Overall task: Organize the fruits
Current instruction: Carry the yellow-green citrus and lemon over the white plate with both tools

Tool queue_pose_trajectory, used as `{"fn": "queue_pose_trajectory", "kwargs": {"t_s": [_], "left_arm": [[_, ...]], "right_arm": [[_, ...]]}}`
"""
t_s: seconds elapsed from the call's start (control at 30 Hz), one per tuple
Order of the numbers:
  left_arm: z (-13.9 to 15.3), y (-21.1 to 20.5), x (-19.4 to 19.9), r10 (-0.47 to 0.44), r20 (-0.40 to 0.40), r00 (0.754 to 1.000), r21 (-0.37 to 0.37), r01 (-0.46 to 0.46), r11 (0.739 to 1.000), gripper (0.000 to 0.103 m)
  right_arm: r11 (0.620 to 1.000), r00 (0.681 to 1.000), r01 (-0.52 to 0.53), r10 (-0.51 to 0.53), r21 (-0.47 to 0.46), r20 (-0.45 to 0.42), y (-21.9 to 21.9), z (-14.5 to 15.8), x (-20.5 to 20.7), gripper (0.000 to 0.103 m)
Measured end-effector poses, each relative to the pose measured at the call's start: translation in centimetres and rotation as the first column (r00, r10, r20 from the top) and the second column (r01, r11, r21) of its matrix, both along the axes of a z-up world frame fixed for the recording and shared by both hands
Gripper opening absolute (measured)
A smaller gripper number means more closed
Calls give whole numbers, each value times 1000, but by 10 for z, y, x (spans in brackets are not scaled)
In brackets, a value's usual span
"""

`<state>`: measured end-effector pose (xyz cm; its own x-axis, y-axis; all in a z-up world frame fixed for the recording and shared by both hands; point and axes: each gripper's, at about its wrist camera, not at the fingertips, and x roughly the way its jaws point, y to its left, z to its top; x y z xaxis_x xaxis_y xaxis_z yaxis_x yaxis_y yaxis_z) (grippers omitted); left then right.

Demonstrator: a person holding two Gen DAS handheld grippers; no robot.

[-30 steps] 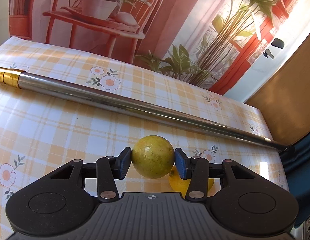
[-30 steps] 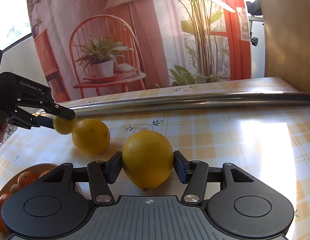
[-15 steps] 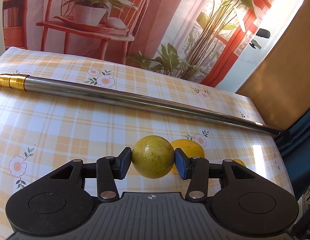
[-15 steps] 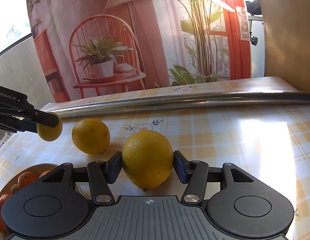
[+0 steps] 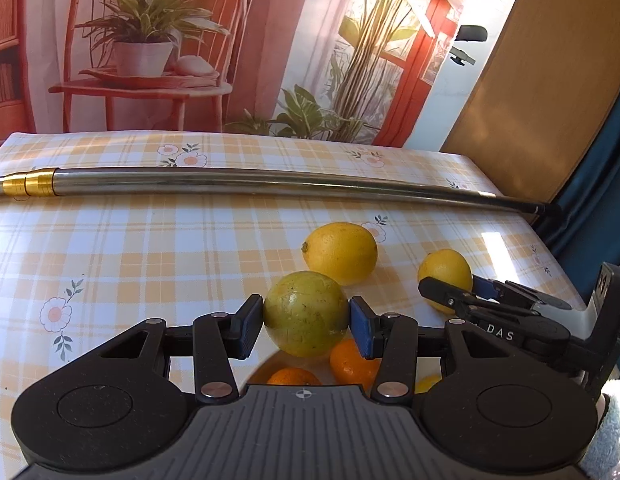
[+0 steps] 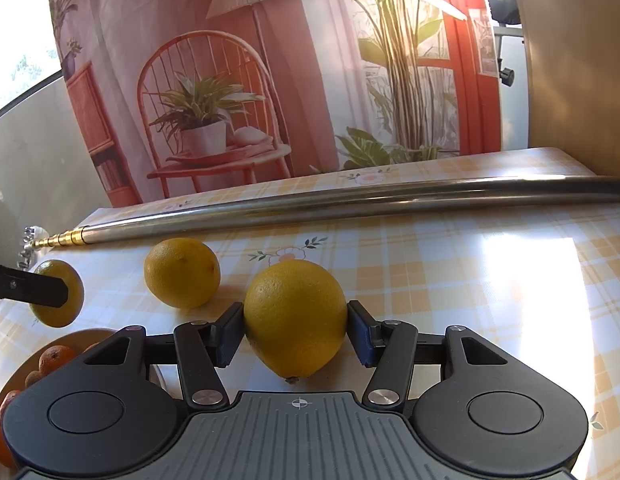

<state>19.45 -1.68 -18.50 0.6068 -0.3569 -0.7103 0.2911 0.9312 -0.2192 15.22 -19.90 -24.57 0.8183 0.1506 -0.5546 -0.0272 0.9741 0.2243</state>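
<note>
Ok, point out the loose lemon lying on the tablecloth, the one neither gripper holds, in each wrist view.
Left wrist view: the loose lemon sits centre-right, just beyond the green-yellow fruit in the left gripper.
Right wrist view: it sits centre-left, left of the big lemon in the right gripper.
Shared landmark: the metal pole lying behind it.

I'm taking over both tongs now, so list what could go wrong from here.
1. The green fruit is pinched only at its sides by the left tongs above the bowl; a loose grip could drop it onto the oranges.
2. The right tongs hold a lemon near the loose lemon; a sideways swing may roll it.
</note>
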Motion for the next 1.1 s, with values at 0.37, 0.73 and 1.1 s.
{"fn": "queue_pose_trajectory", "kwargs": {"t_s": [0.37, 0.73, 1.1], "left_arm": [[1, -3, -43, -36, 33, 999, 14, 36, 999, 49], [-4, 2, -70, -100, 8, 995, 20, 100, 995, 49], [-4, -4, -93, -154, -23, 988, 48, 155, 987, 49]], "right_arm": [[999, 1000, -21, 20, -29, -16, 7, -1, 1, 51], [999, 999, 5, -6, -35, -40, 14, 14, -11, 50], [998, 998, -59, 59, 37, 2, 31, 50, -58, 50]]}}
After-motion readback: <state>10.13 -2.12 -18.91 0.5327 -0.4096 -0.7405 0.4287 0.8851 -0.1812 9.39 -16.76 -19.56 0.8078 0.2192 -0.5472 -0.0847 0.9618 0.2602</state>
